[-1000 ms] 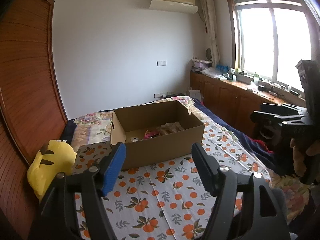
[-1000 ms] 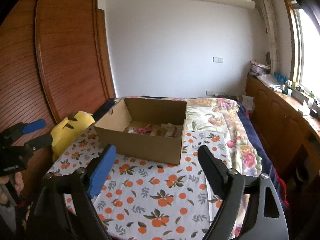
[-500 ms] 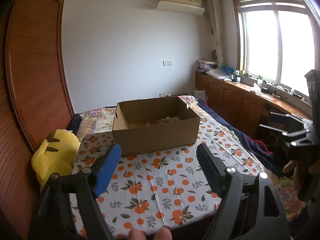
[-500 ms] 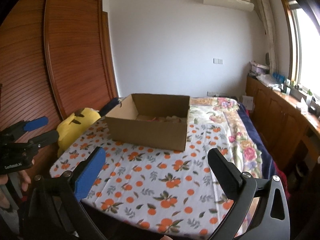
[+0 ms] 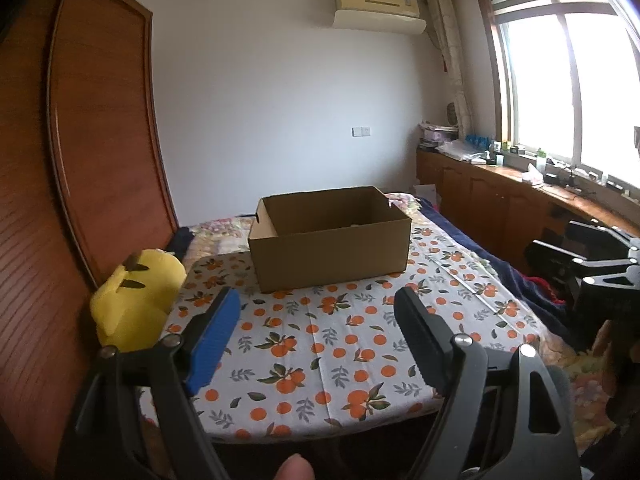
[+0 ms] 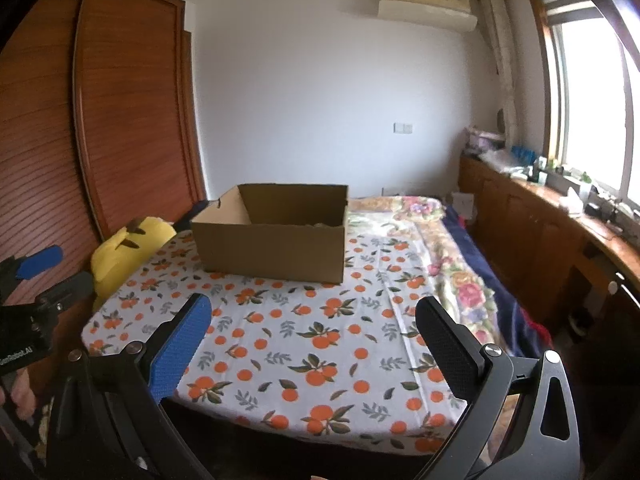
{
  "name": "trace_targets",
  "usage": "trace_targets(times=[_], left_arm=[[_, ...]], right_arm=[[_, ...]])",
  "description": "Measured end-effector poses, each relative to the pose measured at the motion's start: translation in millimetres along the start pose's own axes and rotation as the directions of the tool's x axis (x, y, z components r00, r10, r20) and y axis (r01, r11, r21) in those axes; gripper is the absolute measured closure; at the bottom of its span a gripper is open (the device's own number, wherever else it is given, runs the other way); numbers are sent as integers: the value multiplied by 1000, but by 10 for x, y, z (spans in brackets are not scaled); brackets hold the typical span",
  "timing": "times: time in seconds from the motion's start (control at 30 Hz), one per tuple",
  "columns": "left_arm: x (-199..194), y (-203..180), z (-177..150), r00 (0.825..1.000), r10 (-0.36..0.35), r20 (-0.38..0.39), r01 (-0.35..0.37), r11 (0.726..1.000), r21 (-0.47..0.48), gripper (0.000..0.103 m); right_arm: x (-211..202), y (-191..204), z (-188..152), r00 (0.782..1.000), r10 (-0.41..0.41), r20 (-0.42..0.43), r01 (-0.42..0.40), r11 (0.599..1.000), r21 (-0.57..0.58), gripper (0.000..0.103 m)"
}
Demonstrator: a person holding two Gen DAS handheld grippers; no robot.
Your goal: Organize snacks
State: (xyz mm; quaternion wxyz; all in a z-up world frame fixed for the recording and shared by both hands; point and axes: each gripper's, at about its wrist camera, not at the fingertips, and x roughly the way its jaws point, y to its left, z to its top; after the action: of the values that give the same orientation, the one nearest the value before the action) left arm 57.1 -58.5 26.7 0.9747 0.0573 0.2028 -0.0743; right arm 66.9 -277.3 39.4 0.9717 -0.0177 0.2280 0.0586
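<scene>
Cardboard box (image 5: 330, 240) sits open-topped on a bed (image 5: 320, 344) spread with an orange-print sheet, toward the far end of the printed cloth, as two hand-held grippers hang over the near edge. From this low angle little of the box's contents shows; only a pale scrap (image 5: 354, 225) peeks above the front wall near its right corner, too small to identify. The left gripper (image 5: 316, 312) is empty, its fingers spread wide, one blue-padded (image 5: 212, 340) and one black. The right gripper (image 6: 312, 320) is likewise empty with fingers wide apart; in the left wrist view it appears at the right edge (image 5: 592, 268), well clear of the box. The left gripper also shows at the left edge of the right wrist view (image 6: 36, 276). A yellow plush toy (image 5: 134, 296) rests against the left side of the bed beside a wooden wardrobe (image 5: 100, 152). A floral quilt (image 6: 452, 272) lies along the bed's right side. An air conditioner (image 5: 378, 8) hangs on the far wall, and a cluttered wooden counter (image 5: 520, 184) runs under the window (image 5: 568, 88) at right.
</scene>
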Motion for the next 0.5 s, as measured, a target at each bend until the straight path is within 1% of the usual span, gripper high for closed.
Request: trace_targets(times=[0.1, 0.27, 0.5], left_arm=[[-20, -69, -31, 1000, 12, -3, -12, 1000, 22, 23], [-23, -129, -113, 1000, 27, -16, -27, 999, 34, 23], [-11, -137, -226, 999, 15, -32, -15, 1000, 4, 23]], right_arm=[[-58, 5, -52, 1000, 5, 2, -5, 1000, 12, 0], [-109, 45, -134, 1000, 8, 10, -8, 1000, 12, 0], [-154, 93, -249, 1000, -22, 21, 21, 1000, 6, 0]])
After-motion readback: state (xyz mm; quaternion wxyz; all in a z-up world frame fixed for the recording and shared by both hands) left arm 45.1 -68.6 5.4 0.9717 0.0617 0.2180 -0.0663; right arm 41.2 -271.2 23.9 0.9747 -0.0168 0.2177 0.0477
